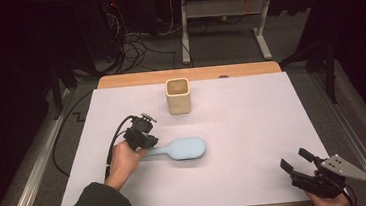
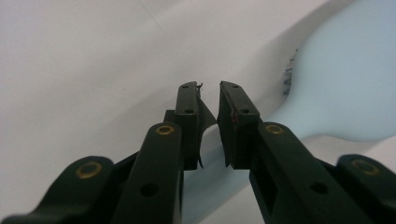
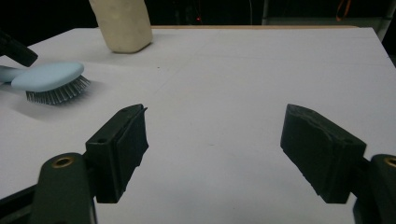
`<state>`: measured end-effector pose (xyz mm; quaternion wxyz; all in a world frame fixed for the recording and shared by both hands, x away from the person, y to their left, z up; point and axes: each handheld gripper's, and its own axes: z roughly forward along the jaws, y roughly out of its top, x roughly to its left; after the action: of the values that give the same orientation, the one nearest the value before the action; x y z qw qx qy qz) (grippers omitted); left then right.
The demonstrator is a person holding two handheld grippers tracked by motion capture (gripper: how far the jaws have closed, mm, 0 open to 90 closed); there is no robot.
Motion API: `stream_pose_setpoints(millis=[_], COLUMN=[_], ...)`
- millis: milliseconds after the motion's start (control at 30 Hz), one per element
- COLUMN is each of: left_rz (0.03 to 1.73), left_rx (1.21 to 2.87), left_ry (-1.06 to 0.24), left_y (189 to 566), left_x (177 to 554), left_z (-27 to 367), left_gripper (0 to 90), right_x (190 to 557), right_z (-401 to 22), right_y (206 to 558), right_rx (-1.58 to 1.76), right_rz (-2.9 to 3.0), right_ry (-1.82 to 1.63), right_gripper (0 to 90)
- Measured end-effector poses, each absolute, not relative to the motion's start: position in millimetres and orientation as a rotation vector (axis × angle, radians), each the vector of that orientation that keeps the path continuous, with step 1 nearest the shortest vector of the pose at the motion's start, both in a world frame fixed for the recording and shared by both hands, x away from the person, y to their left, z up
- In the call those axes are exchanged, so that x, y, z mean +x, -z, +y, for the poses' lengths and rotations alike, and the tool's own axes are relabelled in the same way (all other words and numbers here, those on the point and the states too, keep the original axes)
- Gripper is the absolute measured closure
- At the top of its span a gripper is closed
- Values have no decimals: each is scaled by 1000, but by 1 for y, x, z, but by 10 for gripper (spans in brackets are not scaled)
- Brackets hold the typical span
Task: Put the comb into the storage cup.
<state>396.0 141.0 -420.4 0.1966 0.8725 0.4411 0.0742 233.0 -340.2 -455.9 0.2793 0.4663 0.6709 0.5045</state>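
White table [image 1: 254, 142] centre bare; hairbrush [image 1: 187, 148] mid-table, left gripper [image 1: 141, 139] gripping handle.

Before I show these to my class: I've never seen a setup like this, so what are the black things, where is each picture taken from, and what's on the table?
A person holds a two-jaw tool in each hand. One picture looks down from above; the other two come from cameras riding on each tool. On the white table lie a light blue hairbrush, bristles down, and a cream cup. The left tool straddles the brush's handle, jaws nearly closed around it; a firm grip cannot be confirmed. The right tool is open, holding nothing.
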Motion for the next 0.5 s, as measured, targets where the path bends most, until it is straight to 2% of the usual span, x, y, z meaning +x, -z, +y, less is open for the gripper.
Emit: stream_pose_setpoints(millis=[500], left_rz=[1225], left_rx=[2483], left_ry=[-153], left_y=[424], left_x=[392], left_z=[140], left_gripper=[856], right_x=[233], right_z=[-340], right_y=[456], right_rx=[1247], right_rz=[1807], right_ry=[-1348], right_gripper=[235])
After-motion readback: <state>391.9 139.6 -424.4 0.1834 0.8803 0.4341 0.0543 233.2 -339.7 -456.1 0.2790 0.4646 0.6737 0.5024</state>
